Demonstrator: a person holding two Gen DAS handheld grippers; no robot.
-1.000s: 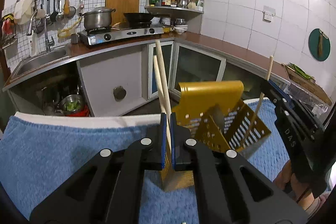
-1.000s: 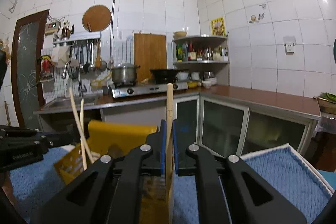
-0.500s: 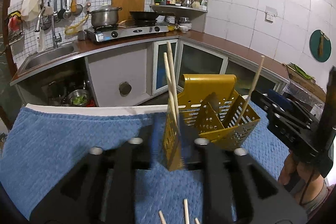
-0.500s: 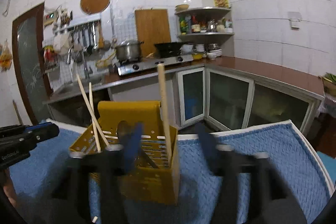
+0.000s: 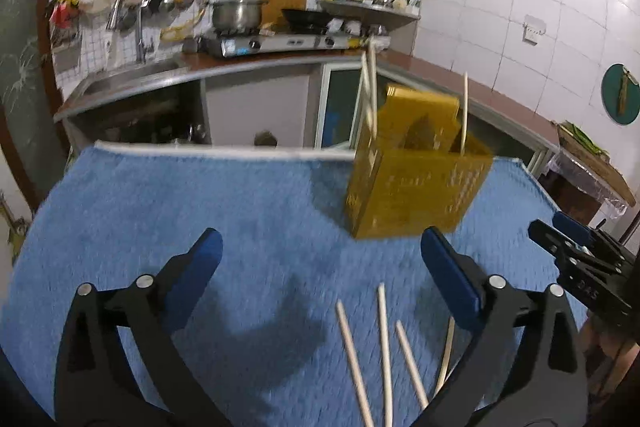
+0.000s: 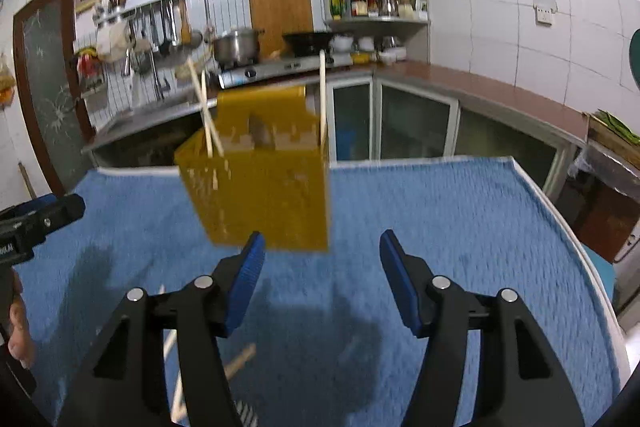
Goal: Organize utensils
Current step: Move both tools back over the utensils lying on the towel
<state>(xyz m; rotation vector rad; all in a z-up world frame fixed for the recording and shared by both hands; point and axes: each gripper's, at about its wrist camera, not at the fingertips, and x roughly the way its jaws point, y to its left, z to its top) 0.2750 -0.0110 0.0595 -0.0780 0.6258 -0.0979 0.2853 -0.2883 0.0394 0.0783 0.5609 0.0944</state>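
Observation:
A yellow slotted utensil holder (image 5: pixel 416 183) (image 6: pixel 264 195) stands on the blue towel (image 5: pixel 200 211). Three wooden chopsticks stand in it: a pair (image 5: pixel 370 95) at one end and a single one (image 5: pixel 465 115) at the other. Several loose chopsticks (image 5: pixel 384 347) lie flat on the towel near me. My left gripper (image 5: pixel 324 267) hovers over them, short of the holder, its jaws opening wide with nothing between them. My right gripper (image 6: pixel 322 267) is open and holds nothing, just in front of the holder's near corner.
The towel (image 6: pixel 440 211) covers the whole table, and its far edge ends just behind the holder. The other gripper shows at the side of each view, with a hand (image 6: pixel 18 331) under the left one. Kitchen counter, stove and sink stand beyond.
Both grippers were shut on upright chopsticks at the holder. They have let go, opened and pulled back towards me, and the chopsticks now stand in the holder.

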